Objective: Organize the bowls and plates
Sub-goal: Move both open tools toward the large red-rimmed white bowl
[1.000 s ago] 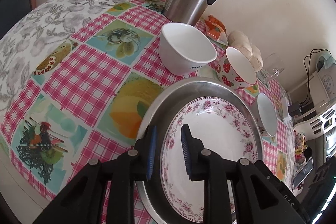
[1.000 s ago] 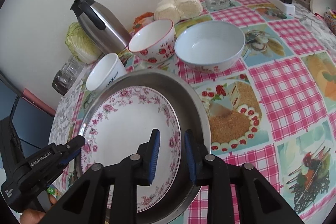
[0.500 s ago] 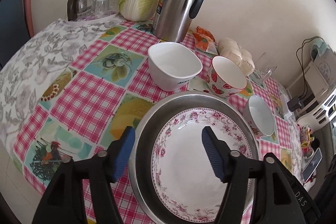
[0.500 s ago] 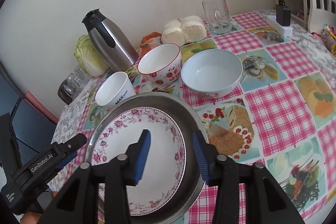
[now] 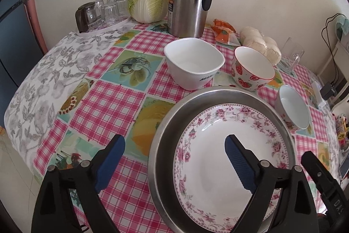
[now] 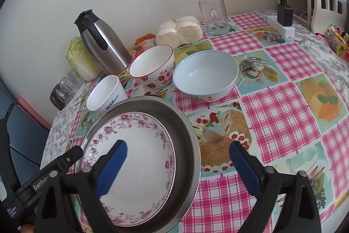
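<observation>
Gaping wide, each hand-held gripper [image 5: 174, 157] [image 6: 177, 162] hovers over the floral plate [image 5: 218, 145] in the steel pan [image 5: 165, 130].

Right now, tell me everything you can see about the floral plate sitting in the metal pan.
The floral plate is a round, shallow white dish that looks ceramic, with a band of pink roses and vines around its rim and a plain glossy centre. It is empty and lies flat, right side up, inside the steel pan, whose raised wall rings it. Both claws, left claw and right claw, hang open over it; neither visibly touches it.
</observation>
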{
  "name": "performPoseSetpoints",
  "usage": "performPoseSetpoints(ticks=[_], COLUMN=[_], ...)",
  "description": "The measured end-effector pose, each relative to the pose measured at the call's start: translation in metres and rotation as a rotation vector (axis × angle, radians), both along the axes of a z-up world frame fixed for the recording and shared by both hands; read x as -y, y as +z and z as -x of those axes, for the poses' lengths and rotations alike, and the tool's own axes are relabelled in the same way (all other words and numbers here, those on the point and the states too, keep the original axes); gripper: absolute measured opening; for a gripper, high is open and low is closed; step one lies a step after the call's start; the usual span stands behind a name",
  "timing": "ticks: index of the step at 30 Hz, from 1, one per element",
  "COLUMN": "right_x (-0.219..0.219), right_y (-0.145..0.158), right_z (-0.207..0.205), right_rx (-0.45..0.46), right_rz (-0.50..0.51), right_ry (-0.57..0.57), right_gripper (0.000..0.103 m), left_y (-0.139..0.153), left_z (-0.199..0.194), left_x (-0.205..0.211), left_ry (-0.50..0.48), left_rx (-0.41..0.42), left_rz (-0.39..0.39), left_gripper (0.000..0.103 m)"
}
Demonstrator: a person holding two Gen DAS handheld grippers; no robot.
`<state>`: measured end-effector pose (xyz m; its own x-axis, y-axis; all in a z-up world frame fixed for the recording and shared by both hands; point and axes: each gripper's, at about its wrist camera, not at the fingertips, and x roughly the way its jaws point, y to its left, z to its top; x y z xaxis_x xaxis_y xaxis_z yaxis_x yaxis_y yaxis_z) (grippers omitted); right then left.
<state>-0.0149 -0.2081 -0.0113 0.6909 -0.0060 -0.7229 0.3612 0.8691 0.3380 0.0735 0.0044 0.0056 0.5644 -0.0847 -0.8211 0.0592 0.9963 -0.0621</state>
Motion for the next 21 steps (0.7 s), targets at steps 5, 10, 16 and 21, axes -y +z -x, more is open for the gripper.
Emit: performPoseSetpoints(ticks=[5,10,16,21], right_x=[0.0011,0.0004,-0.0006,-0.0005], right_y=[-0.0004,-0.001,-0.001,0.0021], right_z=[0.0002,0.0001,0.0002,0.0023], right_rx=[0.0,-0.01,-0.005,0.022], right_rz=[0.007,0.041,0.055,0.072], right_ry=[-0.006,-0.011,-0.004,-0.013], right_gripper=[0.103,0.103,0.103,0.103], left_y=[-0.0002,0.0006,-0.0009,0.0004], left_z=[-0.0001,-0.0011,-0.0018,-0.0009], left_x=[-0.0024,-0.0064,-0.0045,-0.0027], left_ry=[0.027,0.049,0.041,0.04], left_rx=[0.011,0.02,0.017,0.03], left_rz=[-0.03,-0.042,-0.053,-0.052], left_gripper=[0.102,0.102,0.102,0.102])
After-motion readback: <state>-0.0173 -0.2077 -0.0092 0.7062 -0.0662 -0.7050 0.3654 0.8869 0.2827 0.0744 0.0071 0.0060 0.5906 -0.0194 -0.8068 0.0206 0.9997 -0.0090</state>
